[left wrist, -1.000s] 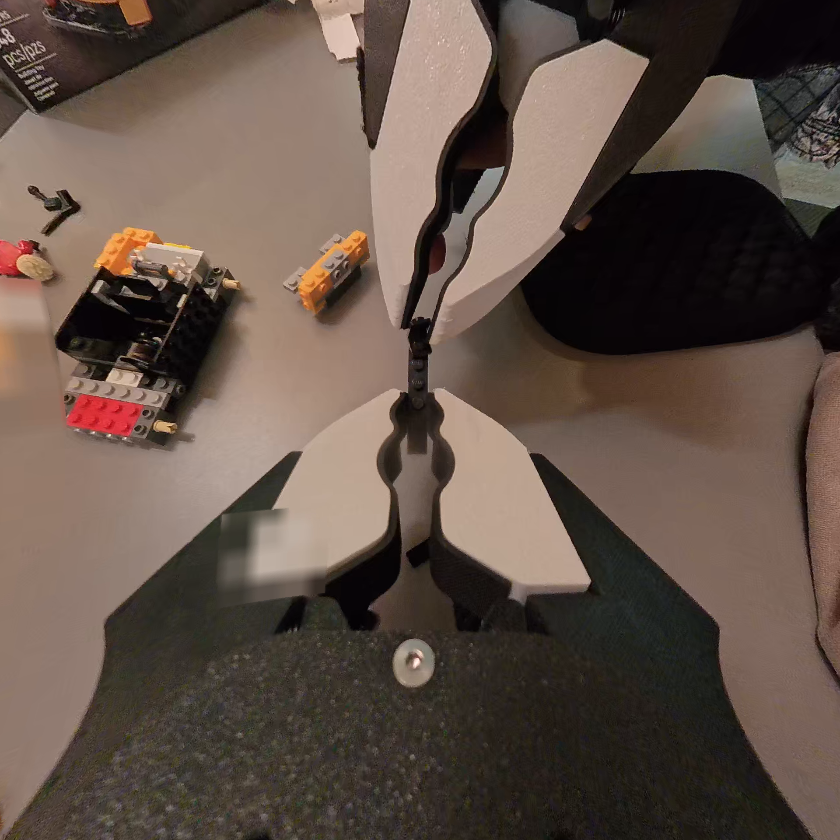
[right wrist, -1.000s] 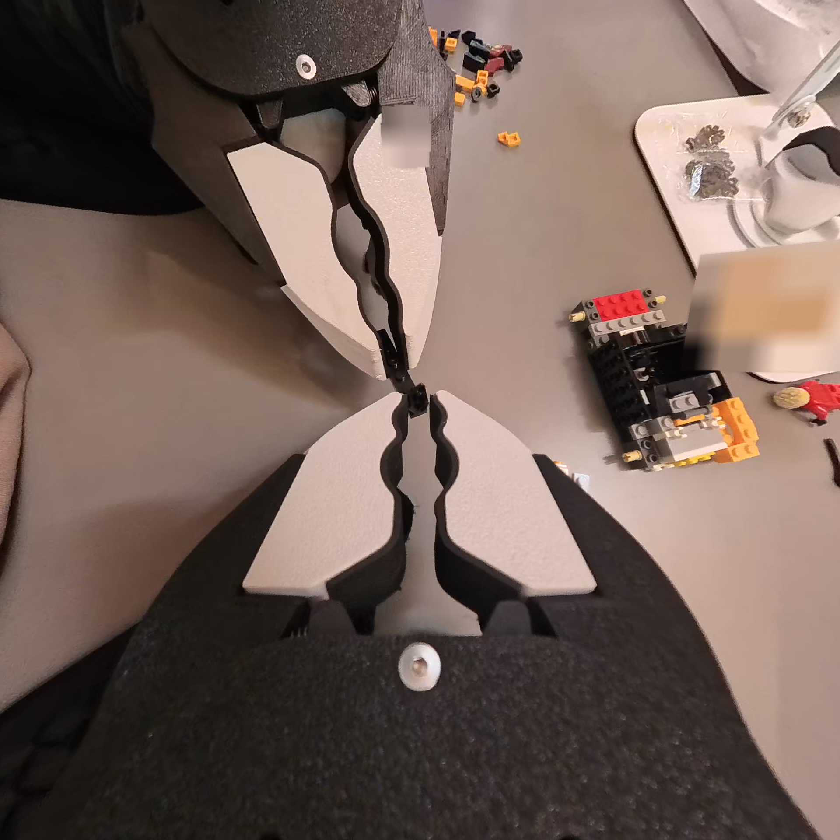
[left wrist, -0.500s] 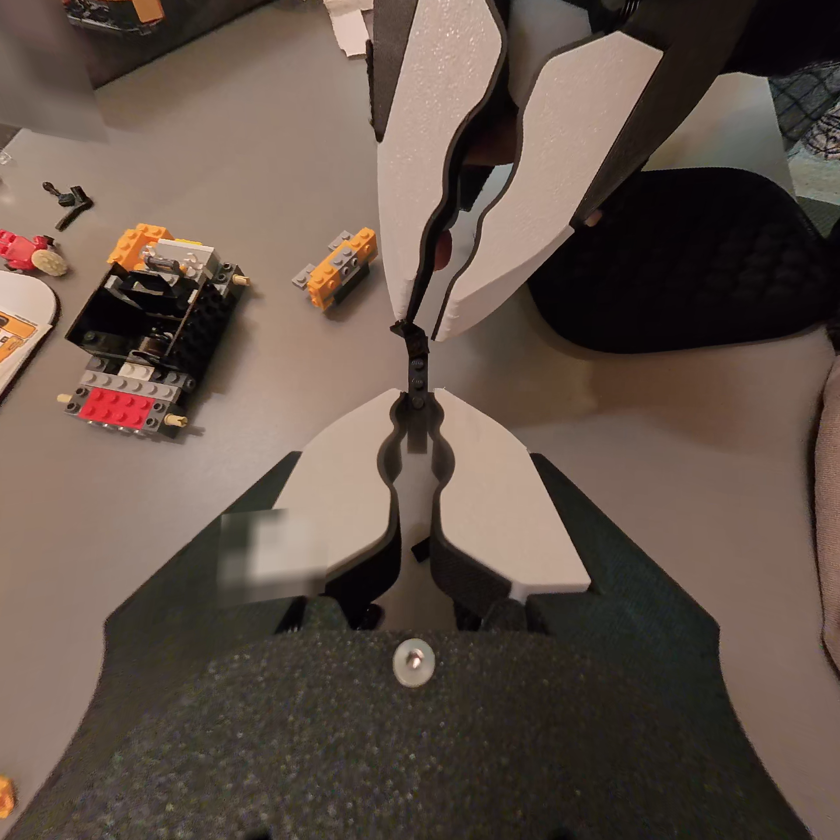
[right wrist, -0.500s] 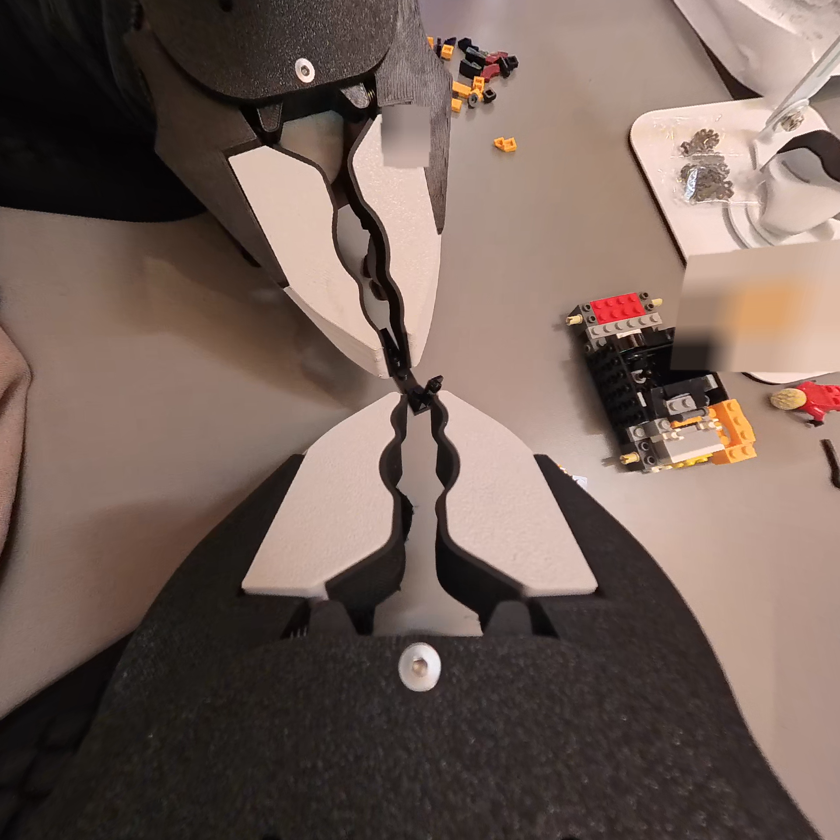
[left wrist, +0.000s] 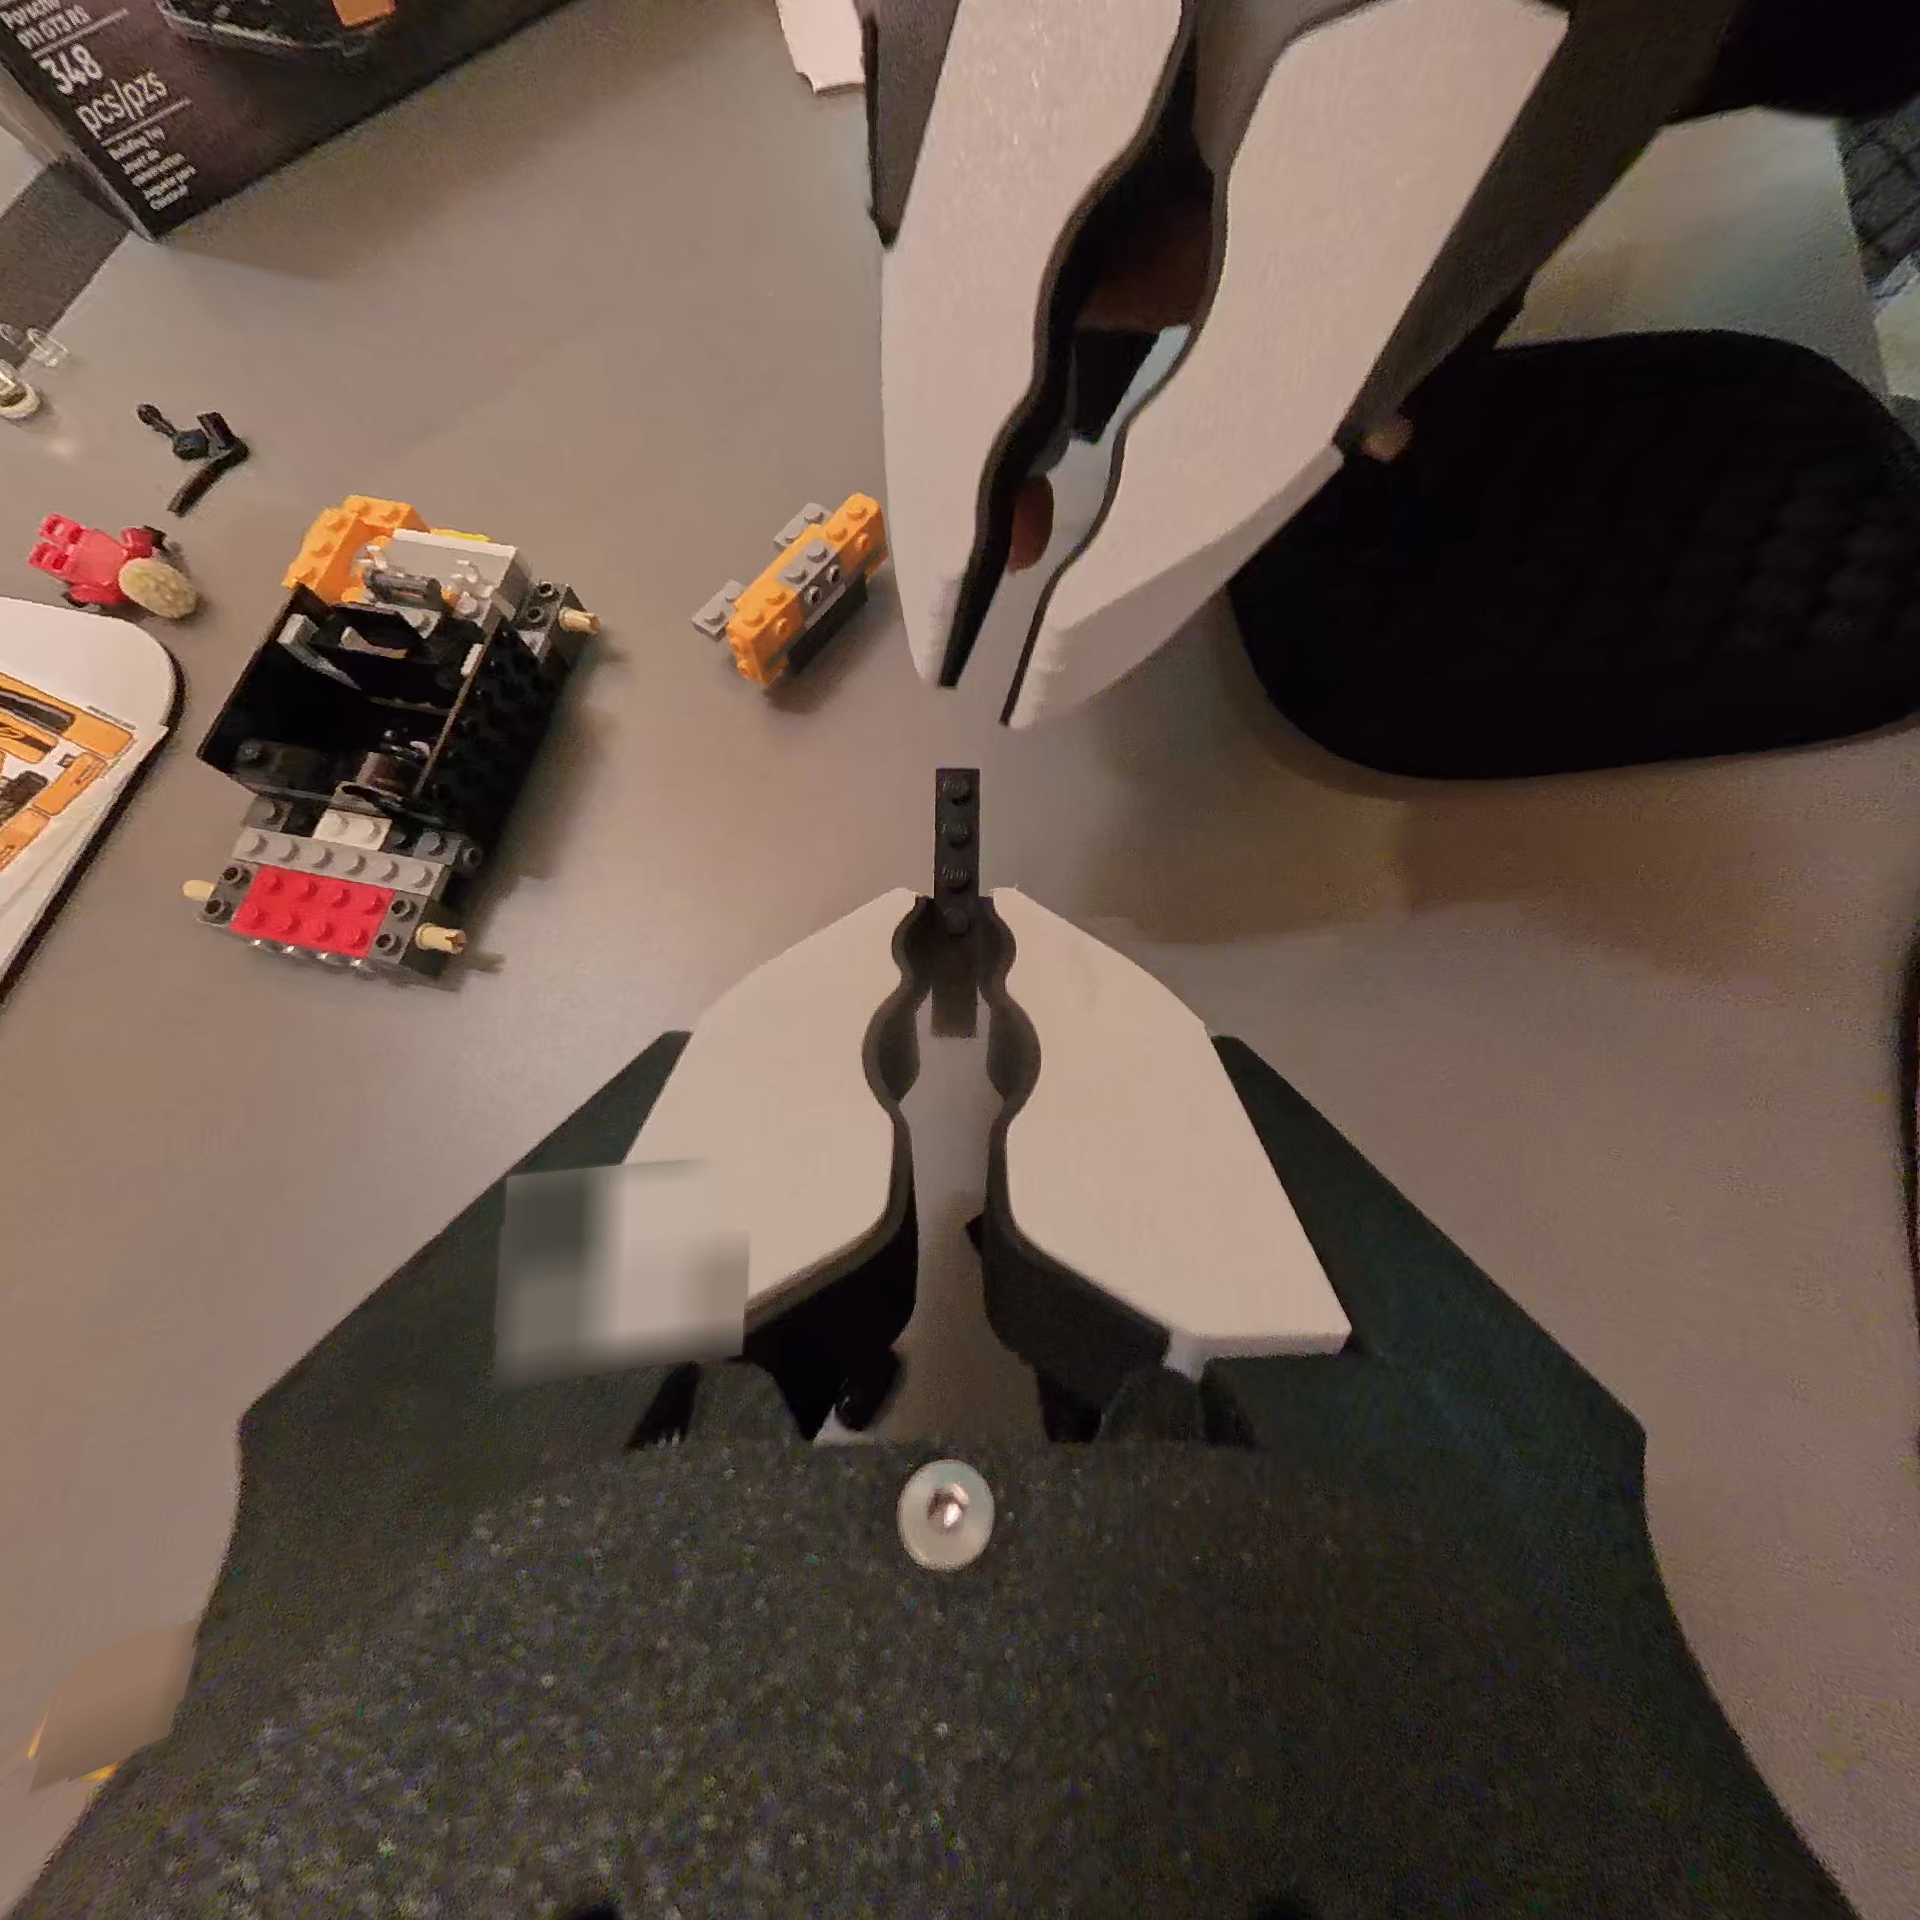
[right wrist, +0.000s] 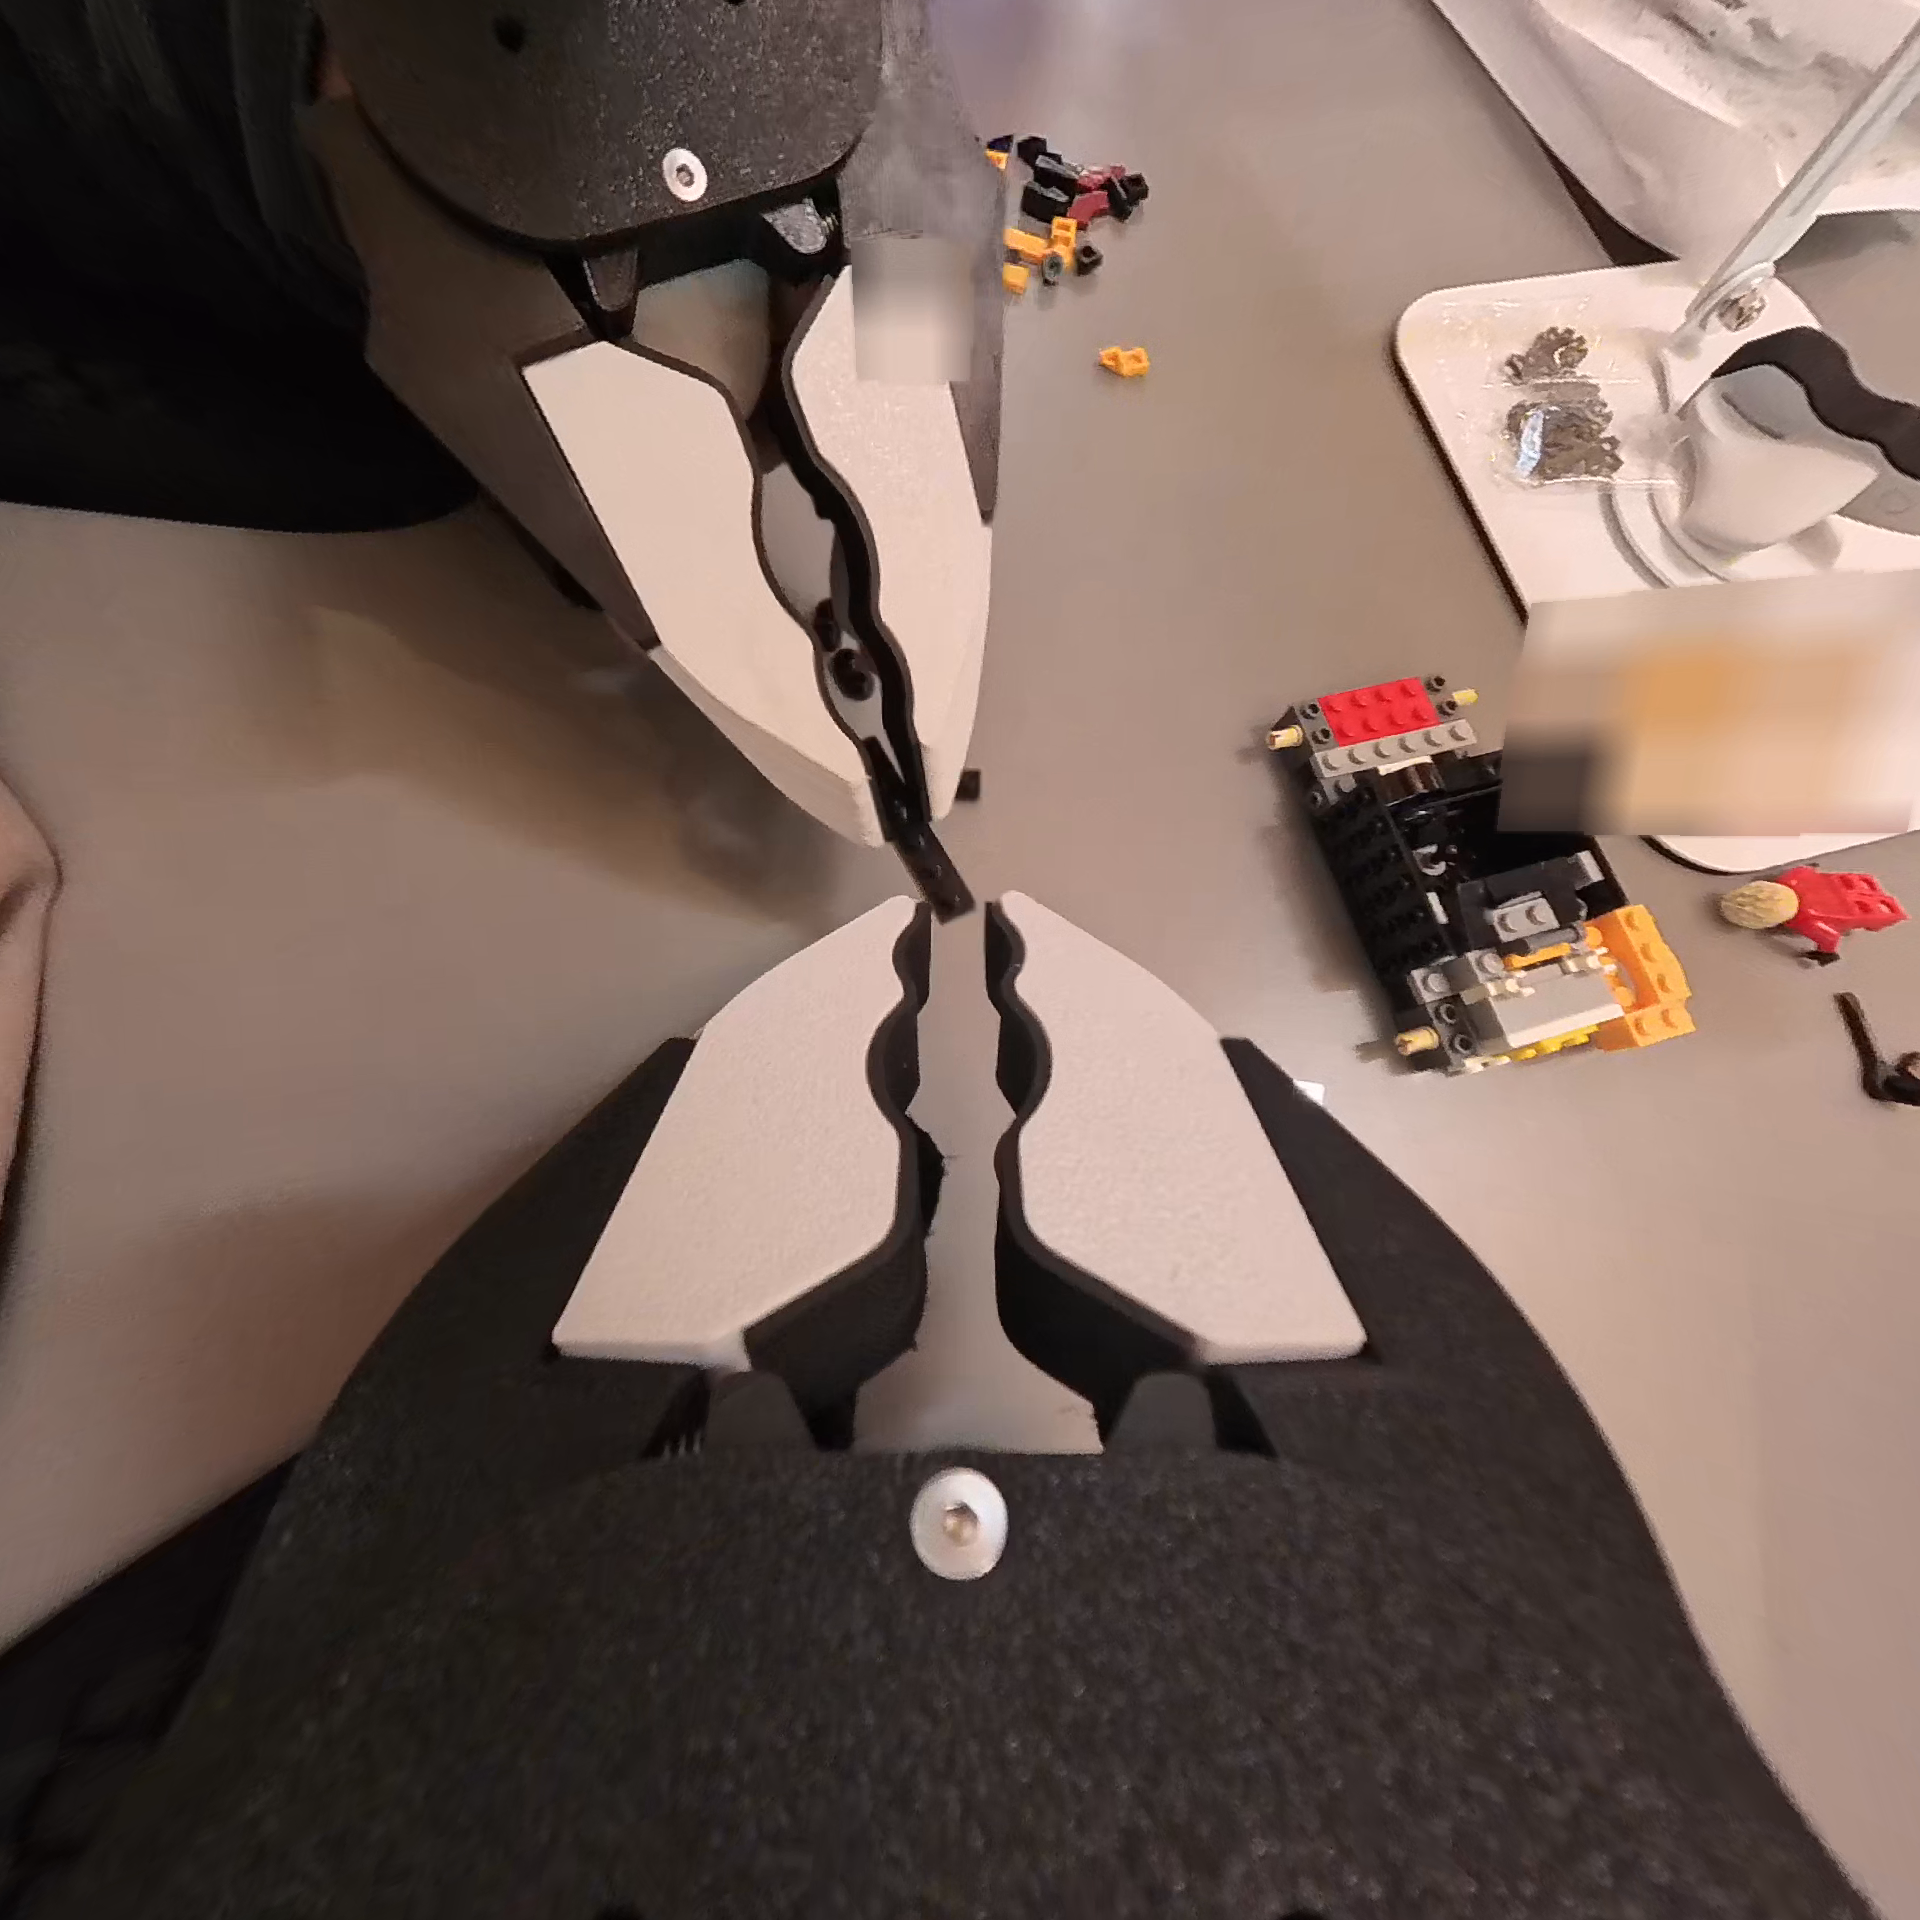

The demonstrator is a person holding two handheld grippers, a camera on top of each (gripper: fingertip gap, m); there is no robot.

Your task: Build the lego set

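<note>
Black and slim, the plate (left wrist: pixel 957 844) sits clamped in our left gripper (left wrist: pixel 954 902) (above the grey table (left wrist: pixel 1455 1039)); our right gripper (right wrist: pixel 956 906), tips slightly parted, seems empty, just off its end.

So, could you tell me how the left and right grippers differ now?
The left gripper is shut on a black plate; the right gripper is slightly open and empty. The left grips the plate's near end; the right's tips sit just clear of its far end. Both have white fingers and face each other.
</note>
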